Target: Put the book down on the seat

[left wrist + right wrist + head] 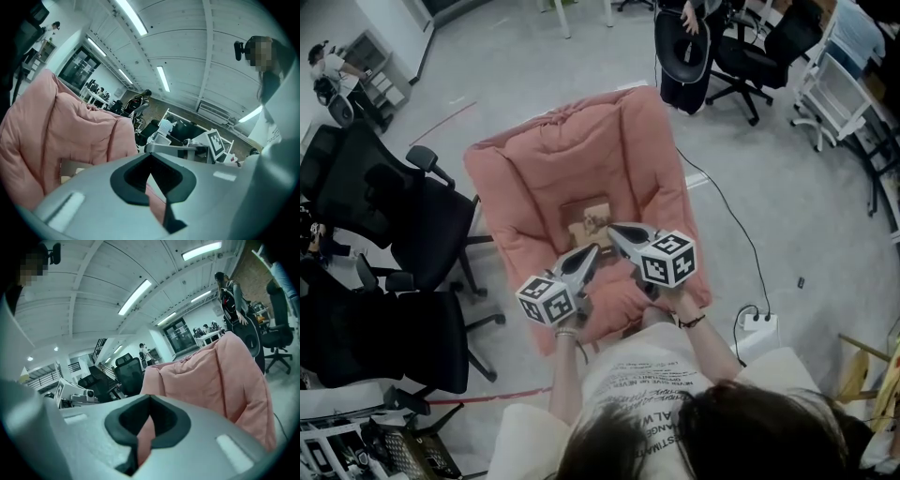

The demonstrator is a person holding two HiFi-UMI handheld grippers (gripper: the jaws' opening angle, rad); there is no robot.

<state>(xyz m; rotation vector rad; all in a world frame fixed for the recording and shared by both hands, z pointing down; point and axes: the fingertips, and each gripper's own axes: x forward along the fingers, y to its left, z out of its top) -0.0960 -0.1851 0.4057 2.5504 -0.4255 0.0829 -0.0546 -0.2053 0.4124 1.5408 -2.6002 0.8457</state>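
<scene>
And the book (pixel 591 220) was down, lying flat in the hollow of the pink seat (pixel 534 169), well in from the padded side rolls and just short of the backrest. Both tools hung over the front half of the cushion, angled in toward each other. The left gripper (pixel 592 249) had its jaws pressed together with nothing between them, and only pink fabric showed behind the tips in its own view. From above, those tips sat just on the near side of the book's front edge. The right gripper (pixel 613 229) was the same story, jaws fully closed and empty. Its tips lay over the book's right edge as seen from the head view, though whether they touched the cover could not be told from up there. Room to move? On the left it was tight: two black office chairs (pixel 366 187) stood right beside the seat's left flank, one armrest almost against the padding. On the right the grey floor (pixel 797 225) lay open, crossed only by a black cable (pixel 724 208) that ran from behind the seat down to a white power strip (pixel 757 325) near the front right corner. Beyond the backrest there was more bare floor, then another black chair (pixel 741 52) and desks crowding the far right corner.
</scene>
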